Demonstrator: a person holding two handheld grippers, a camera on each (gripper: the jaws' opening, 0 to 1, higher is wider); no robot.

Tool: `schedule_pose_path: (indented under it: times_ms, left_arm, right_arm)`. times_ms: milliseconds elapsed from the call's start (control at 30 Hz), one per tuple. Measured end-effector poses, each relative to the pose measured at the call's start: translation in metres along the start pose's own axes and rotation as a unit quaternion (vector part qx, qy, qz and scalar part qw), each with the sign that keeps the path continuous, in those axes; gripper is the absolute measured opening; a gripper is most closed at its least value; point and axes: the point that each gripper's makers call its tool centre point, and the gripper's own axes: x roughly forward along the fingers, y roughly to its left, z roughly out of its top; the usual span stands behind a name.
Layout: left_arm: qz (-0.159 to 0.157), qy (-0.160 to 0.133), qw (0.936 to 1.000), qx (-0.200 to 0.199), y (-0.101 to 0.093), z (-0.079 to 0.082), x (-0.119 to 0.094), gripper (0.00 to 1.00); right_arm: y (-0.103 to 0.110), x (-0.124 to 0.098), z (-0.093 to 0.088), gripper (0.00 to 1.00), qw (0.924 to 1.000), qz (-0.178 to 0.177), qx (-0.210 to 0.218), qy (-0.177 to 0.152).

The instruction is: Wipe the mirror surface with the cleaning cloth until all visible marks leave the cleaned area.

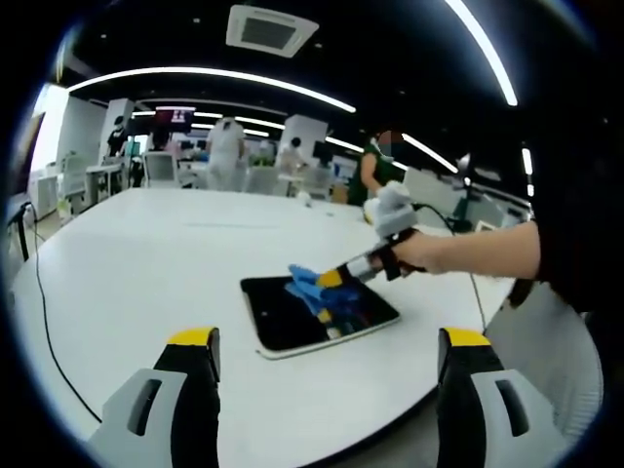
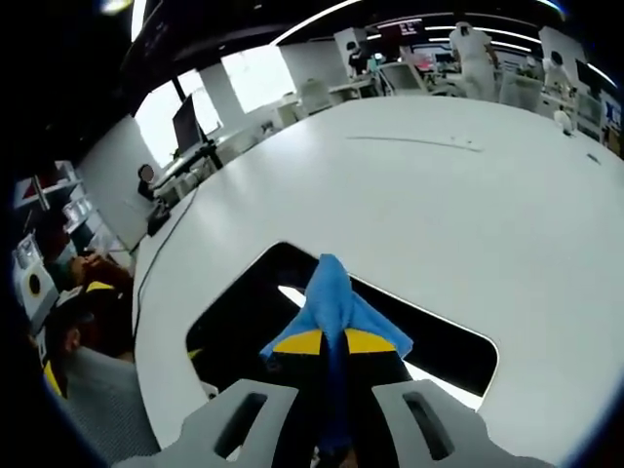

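Observation:
A flat rectangular mirror point(image 1: 292, 317) with a white rim lies on the white table point(image 1: 146, 263), its glass reflecting dark. In the left gripper view the right gripper point(image 1: 336, 280), held by a hand, presses a blue cleaning cloth point(image 1: 310, 285) onto the mirror's far right part. My left gripper point(image 1: 327, 390) hovers open over the table's near edge, short of the mirror. In the right gripper view the right gripper point(image 2: 331, 343) is shut on the blue cloth point(image 2: 331, 297), which rests on the mirror point(image 2: 244, 312).
A black cable point(image 1: 44, 322) runs along the table's left side. Chairs, desks and several people stand beyond the table's far edge point(image 1: 224, 146). A seated person point(image 2: 78, 341) shows at the left in the right gripper view.

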Motion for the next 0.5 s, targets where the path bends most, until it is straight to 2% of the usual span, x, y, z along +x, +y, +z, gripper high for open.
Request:
schedule_pose_path:
  times_ms: [500]
  left_arm:
    - [-0.002, 0.007, 1.0000, 0.002, 0.000, -0.002, 0.001, 0.90]
  right_arm:
    - [-0.015, 0.009, 0.014, 0.01, 0.9999, -0.011, 0.004, 0.000]
